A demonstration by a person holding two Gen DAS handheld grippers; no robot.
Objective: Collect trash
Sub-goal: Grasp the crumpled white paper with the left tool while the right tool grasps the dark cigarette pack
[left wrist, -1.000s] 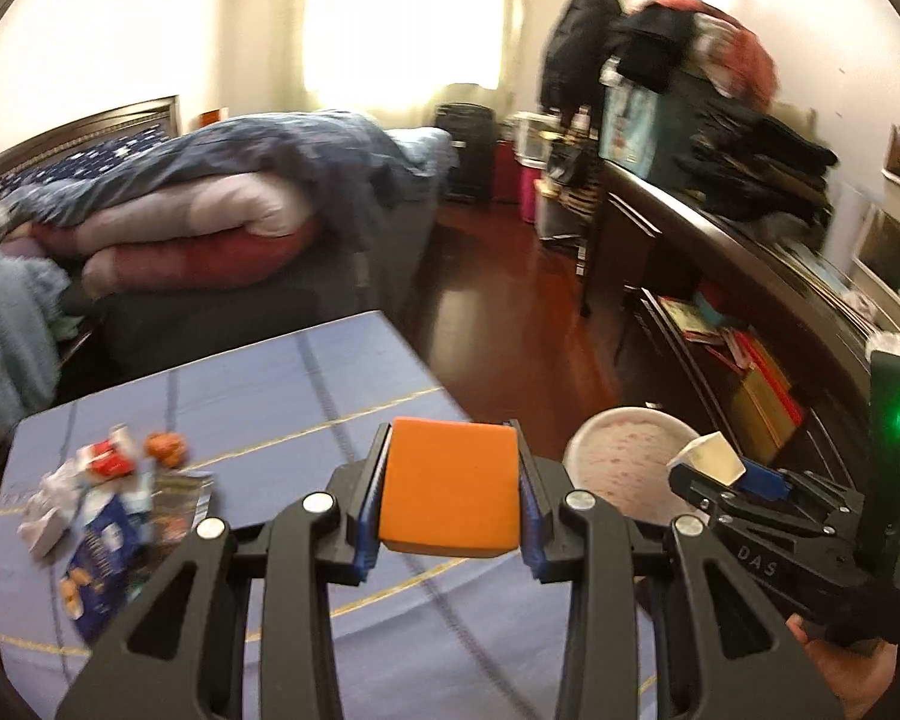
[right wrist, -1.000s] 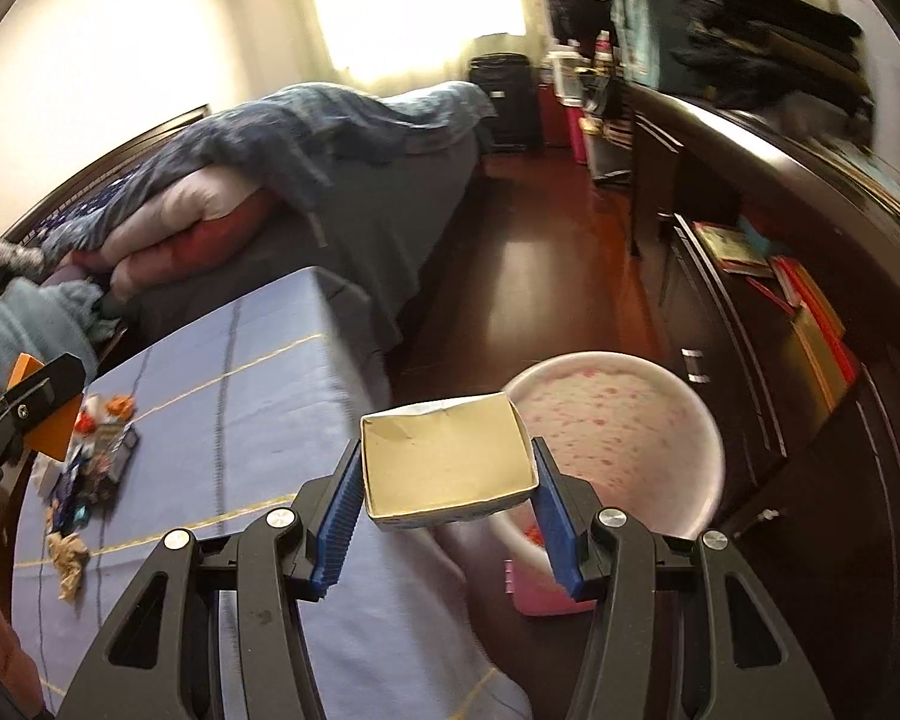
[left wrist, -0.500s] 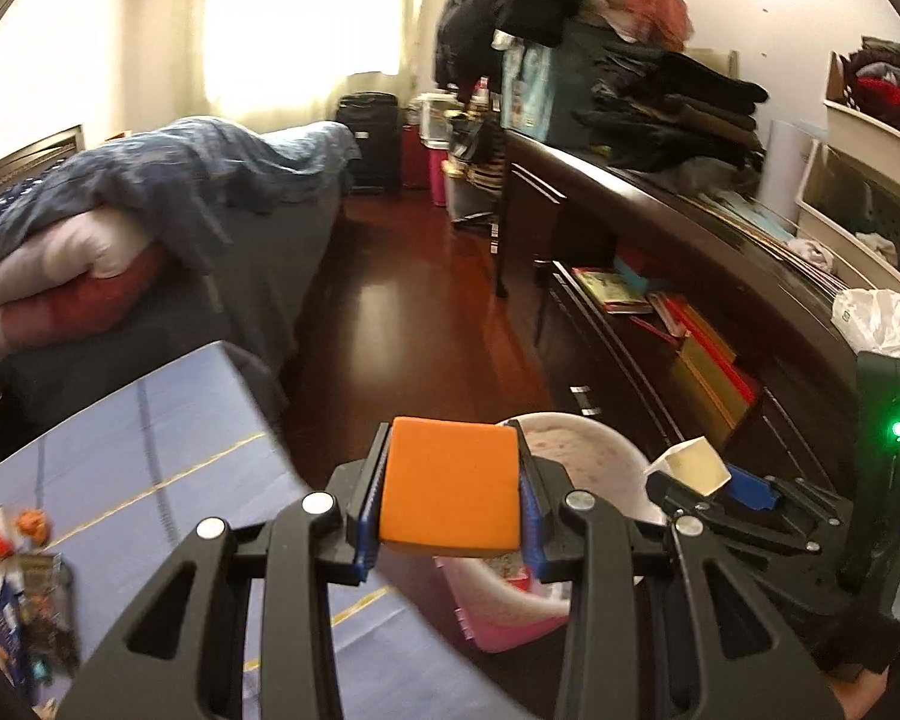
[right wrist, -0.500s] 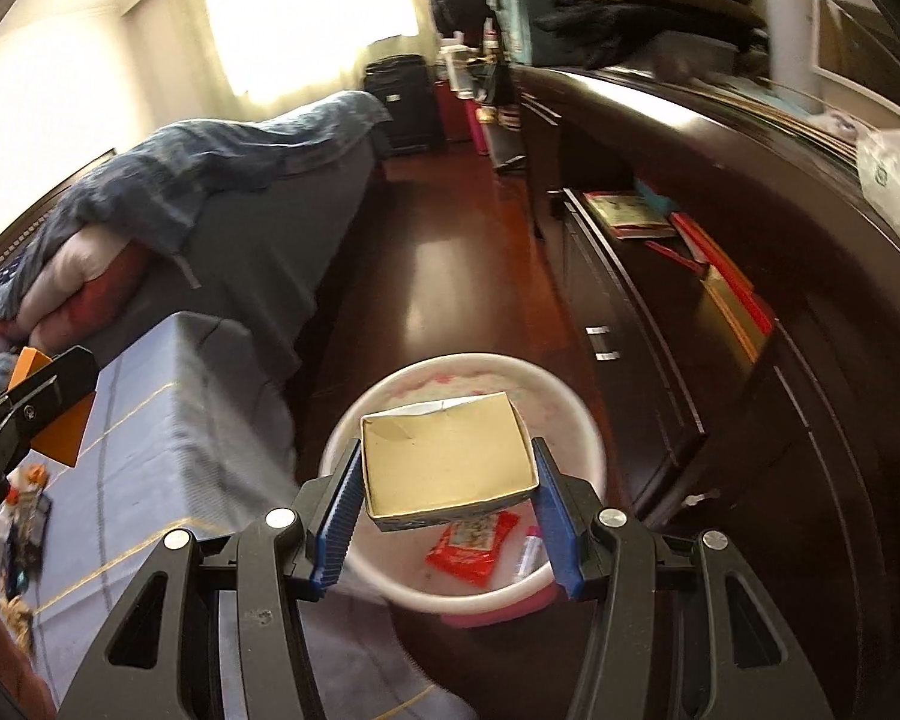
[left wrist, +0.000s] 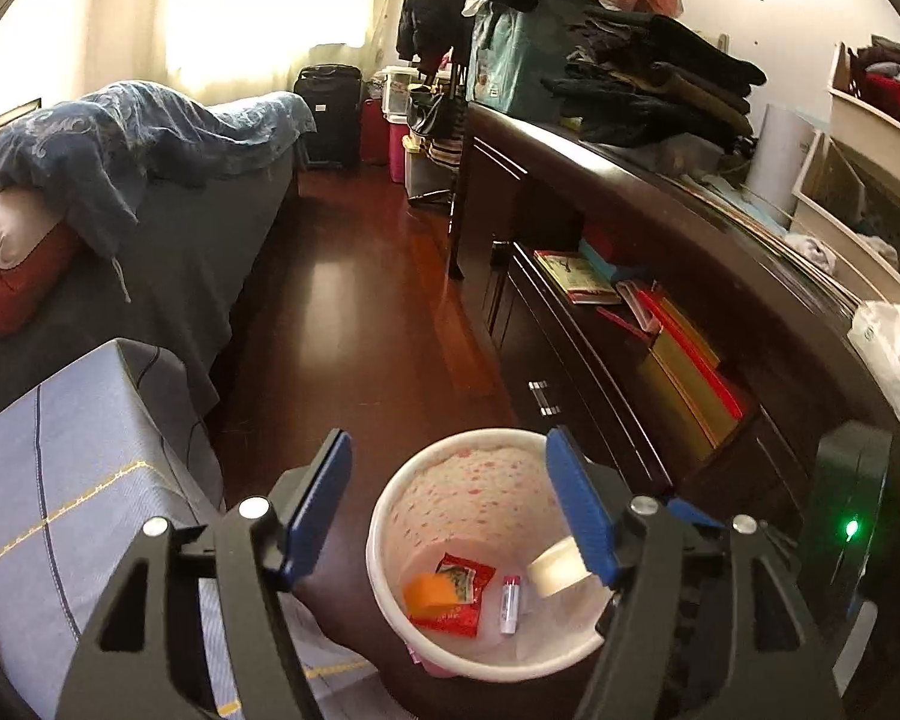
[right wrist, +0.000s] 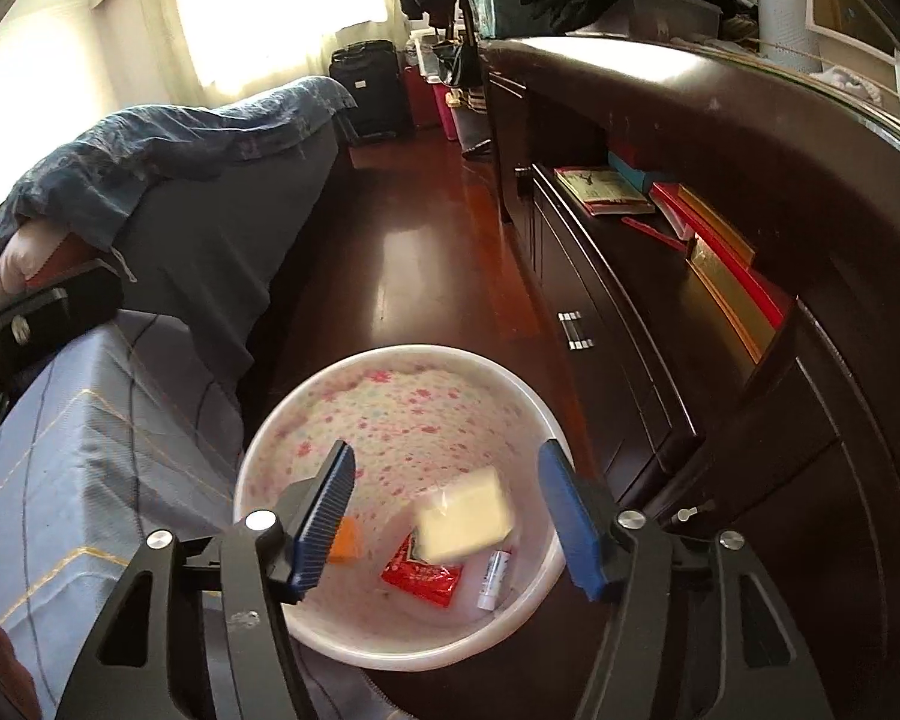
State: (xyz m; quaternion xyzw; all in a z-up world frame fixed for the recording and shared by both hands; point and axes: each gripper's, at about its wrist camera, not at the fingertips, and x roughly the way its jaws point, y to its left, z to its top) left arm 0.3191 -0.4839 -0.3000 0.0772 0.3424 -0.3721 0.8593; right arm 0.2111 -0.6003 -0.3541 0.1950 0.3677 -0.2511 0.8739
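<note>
Right wrist view: pink-speckled bin (right wrist: pixel 390 414) below right gripper (right wrist: pixel 447 516), jaws spread, empty. Pale box (right wrist: pixel 463 513) just released, blurred mid-fall, long axis tilted up-right. Left gripper (left wrist: pixel 450 504) likewise sprung wide; orange block (left wrist: pixel 429 593) now inside, on red wrapper (left wrist: pixel 457 595). Both drops done; table litter presumably next.

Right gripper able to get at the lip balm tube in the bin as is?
Probably yes. The right gripper is open above the bin, and the lip balm tube lies uncovered beside the red wrapper.
</note>
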